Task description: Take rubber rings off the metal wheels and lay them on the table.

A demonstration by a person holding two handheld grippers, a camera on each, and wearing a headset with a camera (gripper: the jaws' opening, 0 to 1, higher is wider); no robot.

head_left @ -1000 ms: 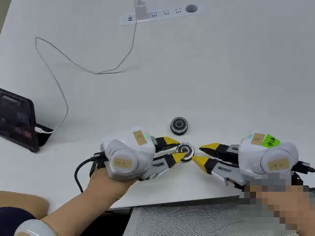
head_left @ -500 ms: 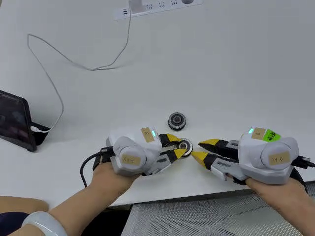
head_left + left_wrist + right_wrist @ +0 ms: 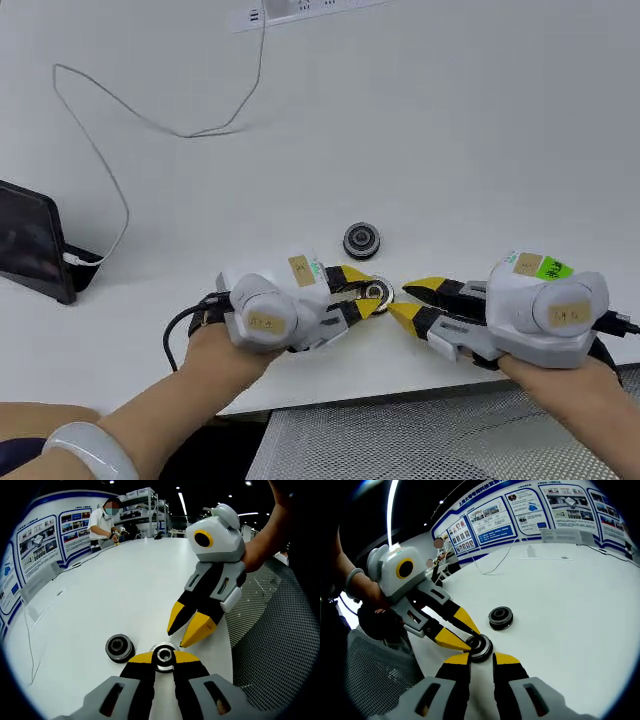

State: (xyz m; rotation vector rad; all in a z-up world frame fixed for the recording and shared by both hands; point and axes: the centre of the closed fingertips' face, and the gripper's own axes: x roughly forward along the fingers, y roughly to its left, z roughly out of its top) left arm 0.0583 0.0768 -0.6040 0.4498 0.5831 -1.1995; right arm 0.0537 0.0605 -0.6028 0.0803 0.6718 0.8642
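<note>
A small metal wheel [image 3: 378, 293] with a dark rim sits just above the white table [image 3: 450, 150] near its front edge, and my left gripper [image 3: 366, 293] is shut on it. In the left gripper view the wheel [image 3: 164, 656] is pinched between the yellow tips. My right gripper [image 3: 403, 298] stands open just right of the wheel, its tips a short way off. The right gripper view has the wheel [image 3: 480, 647] directly ahead of my right gripper [image 3: 481, 659]. A second wheel [image 3: 362, 240] with a black rubber ring lies flat farther back.
A dark tablet [image 3: 35, 240] stands at the left with a white cable [image 3: 120, 120] running to a power strip [image 3: 300, 10] at the far edge. Metal mesh [image 3: 400, 440] lies below the table's front edge. A person [image 3: 102, 522] stands far behind.
The head camera has shifted a little. The left gripper keeps its hold on the wheel, and the right gripper stays open close beside it.
</note>
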